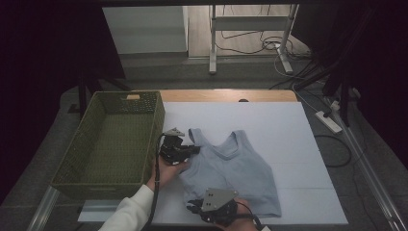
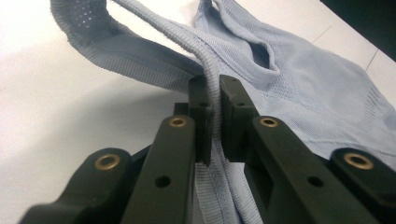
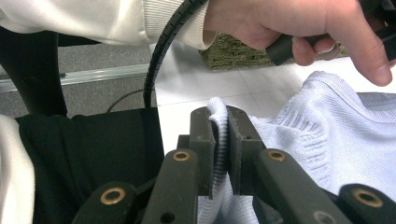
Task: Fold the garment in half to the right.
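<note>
While the pale blue tank top (image 1: 230, 171) lies flat on the bench (image 1: 288, 144) beside the basket (image 1: 113, 139), we pinch strap in left tool (image 2: 215, 93), hem in right tool (image 3: 222, 119), likely for folding or lifting.

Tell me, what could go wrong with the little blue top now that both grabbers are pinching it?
The left gripper pinches just a thin strap edge of the blue top, so the fabric might slip out or stretch when lifted. The right gripper holds only a small fold at the hem, which could also slip free. And the top lies beside the green basket, so a dangling part may catch on its rim.
</note>
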`<state>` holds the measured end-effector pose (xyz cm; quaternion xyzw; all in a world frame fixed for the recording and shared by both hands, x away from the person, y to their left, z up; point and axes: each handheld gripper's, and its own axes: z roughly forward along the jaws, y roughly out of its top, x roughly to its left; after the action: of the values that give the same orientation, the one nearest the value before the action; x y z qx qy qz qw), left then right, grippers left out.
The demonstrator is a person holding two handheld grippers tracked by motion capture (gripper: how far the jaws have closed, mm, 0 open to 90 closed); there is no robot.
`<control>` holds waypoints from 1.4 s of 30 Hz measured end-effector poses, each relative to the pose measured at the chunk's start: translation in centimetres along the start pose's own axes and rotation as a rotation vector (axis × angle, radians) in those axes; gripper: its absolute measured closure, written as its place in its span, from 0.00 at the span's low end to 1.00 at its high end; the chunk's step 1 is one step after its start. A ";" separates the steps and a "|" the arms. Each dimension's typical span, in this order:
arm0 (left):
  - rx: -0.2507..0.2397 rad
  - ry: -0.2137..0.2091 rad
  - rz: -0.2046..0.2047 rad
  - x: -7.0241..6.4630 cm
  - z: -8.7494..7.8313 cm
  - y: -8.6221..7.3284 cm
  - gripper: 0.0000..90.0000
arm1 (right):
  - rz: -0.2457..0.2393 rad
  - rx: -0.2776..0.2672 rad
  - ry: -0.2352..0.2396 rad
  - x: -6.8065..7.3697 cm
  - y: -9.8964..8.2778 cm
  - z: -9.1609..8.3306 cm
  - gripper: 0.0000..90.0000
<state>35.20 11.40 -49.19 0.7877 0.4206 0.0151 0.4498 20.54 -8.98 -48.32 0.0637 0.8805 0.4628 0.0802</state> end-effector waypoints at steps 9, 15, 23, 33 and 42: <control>-0.057 0.004 -0.017 -0.1 -1.9 1.0 0.93 | -0.021 -0.080 -0.046 0.4 1.8 -0.2 0.91; -0.030 0.001 -0.016 -0.2 -1.4 0.8 0.93 | 0.011 -0.077 -0.051 -0.2 1.1 -0.5 0.91; -0.036 0.002 -0.020 -0.1 -1.4 0.8 0.93 | 0.015 -0.077 -0.055 -0.3 0.9 -0.6 0.91; -0.094 0.004 -0.029 -0.3 -2.6 1.5 0.93 | 0.017 -0.149 -0.077 -0.3 2.2 -0.7 0.91; -0.071 0.003 -0.032 -0.2 -2.1 1.3 0.93 | 0.035 -0.134 -0.084 -0.8 1.5 -0.8 0.91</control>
<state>35.09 12.42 -46.92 0.7644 0.4331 0.0242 0.4770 21.20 -8.96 -46.58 0.0930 0.8422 0.5189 0.1130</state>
